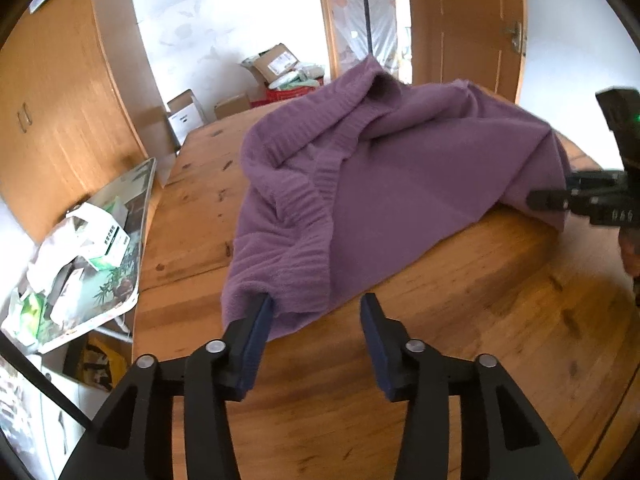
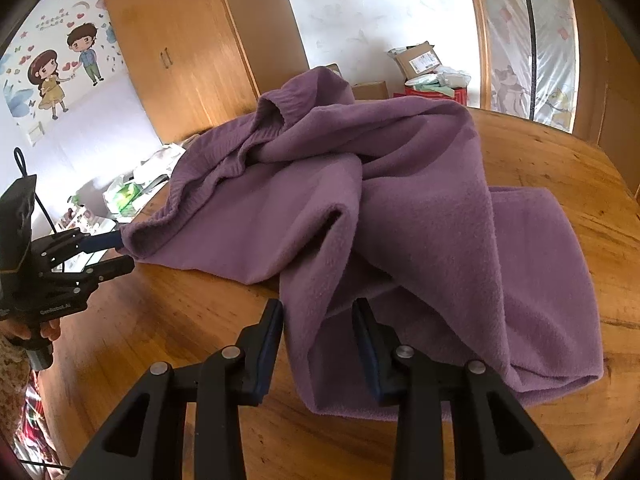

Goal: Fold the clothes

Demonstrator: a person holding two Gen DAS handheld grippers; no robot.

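Purple sweater (image 1: 400, 168) heaped on a wooden table (image 1: 460, 340), ribbed hem and collar bunched toward the far side, plain knit spread toward the near edge. Left gripper (image 1: 316, 320) low at the near corner of the sweater, jaws spread wide and gripping nothing; one blue-padded finger (image 1: 260, 320) touching the hem's corner, the other over bare wood. Same gripper seen from the right wrist camera at the left edge of the table (image 2: 124, 250), jaws parted beside the ribbed corner. Right gripper (image 2: 318, 320) also released, jaws apart on either side of a hanging fold of the sweater (image 2: 420, 220), not closed on it. From the left view, right gripper (image 1: 538, 199) at the sweater's far right edge. Beyond the table: wooden wardrobe (image 2: 180, 40), cardboard boxes (image 1: 276, 62) against the white wall, a cluttered tray (image 1: 92, 248) to the left.
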